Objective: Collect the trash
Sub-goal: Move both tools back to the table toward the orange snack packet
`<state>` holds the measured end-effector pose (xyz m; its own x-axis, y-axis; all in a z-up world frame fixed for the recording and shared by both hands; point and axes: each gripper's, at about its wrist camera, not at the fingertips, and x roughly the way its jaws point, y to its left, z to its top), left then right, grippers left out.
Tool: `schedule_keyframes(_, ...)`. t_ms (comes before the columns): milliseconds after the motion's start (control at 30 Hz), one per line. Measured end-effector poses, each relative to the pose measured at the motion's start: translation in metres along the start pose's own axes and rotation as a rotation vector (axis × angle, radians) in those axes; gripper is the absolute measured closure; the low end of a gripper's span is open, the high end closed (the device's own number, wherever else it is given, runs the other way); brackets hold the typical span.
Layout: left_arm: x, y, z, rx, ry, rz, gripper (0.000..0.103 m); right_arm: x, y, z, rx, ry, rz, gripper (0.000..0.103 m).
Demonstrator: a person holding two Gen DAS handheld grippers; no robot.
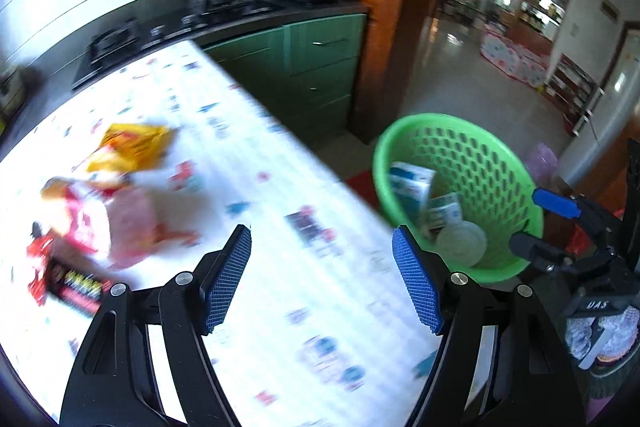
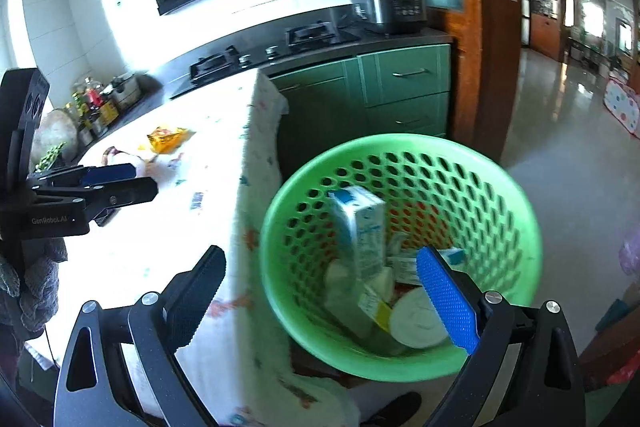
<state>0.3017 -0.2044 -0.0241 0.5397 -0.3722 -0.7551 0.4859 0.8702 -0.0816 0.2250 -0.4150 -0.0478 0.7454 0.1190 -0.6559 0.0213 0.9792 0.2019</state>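
A: Closest to me, over the patterned tablecloth [image 1: 280,227], the left gripper [image 1: 322,279] has its blue pads spread wide with nothing between them.

B: And the other one?

A: Just past the table's edge, the right gripper [image 2: 320,297] hangs above the green basket [image 2: 500,187], fingers equally wide apart and holding nothing.

B: What sits in the basket?

A: A blue-and-white carton [image 2: 360,227] standing upright, a round white lid [image 2: 416,319], and smaller packets.

B: Anything left on the table?

A: Farther along, blurred: a red-and-pink wrapper [image 1: 92,223], a dark bar wrapper [image 1: 76,291], then a yellow packet [image 1: 132,147]. Beyond that, green cabinets [image 2: 400,87] and a rice cooker [image 2: 388,7]
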Motion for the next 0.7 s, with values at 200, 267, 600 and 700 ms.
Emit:
schedule_keyframes(200,-0.023,0.055,-0.017,-0.088,-0.013,0.067,0.031,0.014,0.043,0.014,-0.069,0.005,0.053,0.010)
schedule_keyframes(267,-0.030,0.072,-0.023,-0.111,-0.018,0.099,0.031,0.019,0.058,0.019,-0.090,0.006,0.073,0.010)
schedule_keyframes(600,-0.053,0.164,-0.049,-0.215,-0.035,0.266,0.031,0.045,0.128,0.036,-0.193,0.024,0.161,0.010)
schedule_keyframes(700,-0.054,0.190,-0.059,-0.259,-0.019,0.297,0.031,0.051,0.143,0.038,-0.217,0.028,0.180,0.010)
